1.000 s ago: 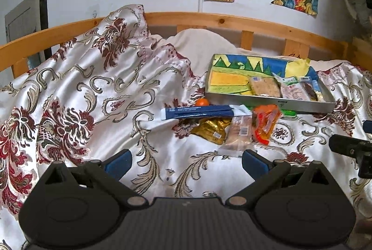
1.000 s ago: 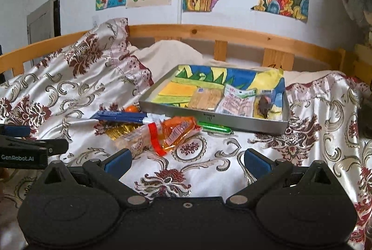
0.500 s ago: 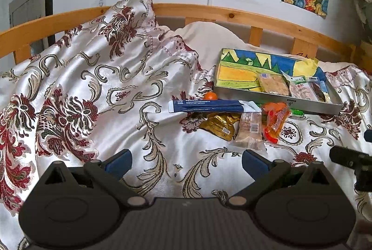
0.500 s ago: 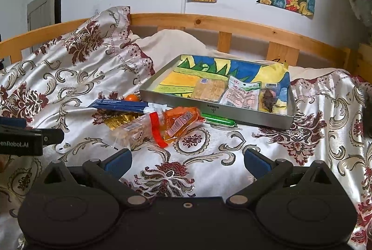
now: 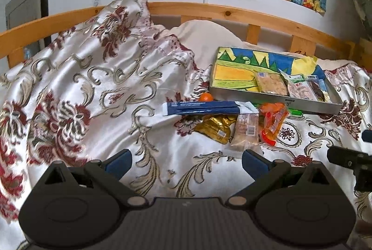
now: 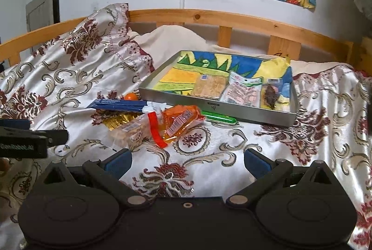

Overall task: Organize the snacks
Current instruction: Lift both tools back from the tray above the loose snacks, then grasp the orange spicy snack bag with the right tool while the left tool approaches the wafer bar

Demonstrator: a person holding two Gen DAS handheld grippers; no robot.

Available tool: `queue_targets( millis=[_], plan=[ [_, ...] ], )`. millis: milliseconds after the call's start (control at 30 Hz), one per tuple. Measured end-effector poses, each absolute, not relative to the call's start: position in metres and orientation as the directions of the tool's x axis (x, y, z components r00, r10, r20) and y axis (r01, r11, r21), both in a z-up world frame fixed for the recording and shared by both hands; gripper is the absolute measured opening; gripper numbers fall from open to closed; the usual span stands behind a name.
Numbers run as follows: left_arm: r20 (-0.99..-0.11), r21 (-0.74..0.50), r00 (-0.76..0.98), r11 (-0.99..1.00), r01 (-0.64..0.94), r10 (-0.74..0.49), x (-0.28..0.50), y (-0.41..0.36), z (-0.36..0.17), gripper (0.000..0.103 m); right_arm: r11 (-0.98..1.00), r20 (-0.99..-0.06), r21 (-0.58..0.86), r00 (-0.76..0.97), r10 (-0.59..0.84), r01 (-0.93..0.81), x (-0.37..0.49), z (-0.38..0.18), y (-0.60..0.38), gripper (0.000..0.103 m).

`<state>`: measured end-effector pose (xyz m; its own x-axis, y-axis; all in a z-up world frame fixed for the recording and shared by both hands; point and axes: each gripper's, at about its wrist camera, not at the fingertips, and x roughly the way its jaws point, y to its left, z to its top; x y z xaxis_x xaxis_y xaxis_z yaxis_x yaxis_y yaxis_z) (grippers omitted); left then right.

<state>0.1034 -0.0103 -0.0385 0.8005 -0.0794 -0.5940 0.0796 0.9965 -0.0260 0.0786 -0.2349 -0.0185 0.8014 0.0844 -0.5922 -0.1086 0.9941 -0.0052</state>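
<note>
A metal tray (image 6: 209, 105) (image 5: 302, 105) lined with a coloured drawing sits on the bedspread and holds three snack packets (image 6: 210, 86). In front of it lie loose snacks: a long blue packet (image 5: 201, 107) (image 6: 118, 104), a gold wrapper (image 5: 215, 128), a clear biscuit pack (image 5: 246, 131) (image 6: 132, 130), an orange packet (image 5: 273, 119) (image 6: 180, 121), a green tube (image 6: 218, 117) and a small orange ball (image 5: 206, 97) (image 6: 131, 96). My left gripper (image 5: 186, 161) is open, low over the bedspread, short of the snacks. My right gripper (image 6: 187, 161) is open too, nearer the orange packet, holding nothing.
A floral satin bedspread (image 5: 93, 91) covers the bed, bunched high at the left. A wooden rail (image 6: 232, 17) runs behind, with a white pillow (image 6: 176, 40) against it. Posters hang on the wall. The other gripper's finger (image 6: 32, 138) shows at each view's edge.
Both grippers have drawn slightly closer to the snack pile and lowered a little. The snacks and tray lie as before, and both stay open.
</note>
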Motion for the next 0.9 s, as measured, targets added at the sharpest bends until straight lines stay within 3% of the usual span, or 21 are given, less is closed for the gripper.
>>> queue_targets(
  millis=[233, 467, 900],
  plan=[
    [-0.604, 0.082, 0.791, 0.98, 0.179, -0.094, 0.127, -0.034, -0.038, 0.102, 0.994, -0.6, 0.075, 0.793, 0.107, -0.077, 0.1, -0.014, -0.257, 0.102],
    [-0.631, 0.055, 0.747, 0.948, 0.313, -0.21, 0.15, -0.056, -0.044, 0.102, 0.982, -0.617, 0.158, 0.767, 0.177, -0.099, 0.134, -0.021, -0.266, 0.102],
    [-0.643, 0.084, 0.715, 0.903, 0.421, -0.274, 0.182, -0.084, -0.065, 0.102, 0.938, -0.616, 0.321, 0.723, 0.312, -0.131, 0.221, -0.069, -0.265, 0.102]
  ],
)
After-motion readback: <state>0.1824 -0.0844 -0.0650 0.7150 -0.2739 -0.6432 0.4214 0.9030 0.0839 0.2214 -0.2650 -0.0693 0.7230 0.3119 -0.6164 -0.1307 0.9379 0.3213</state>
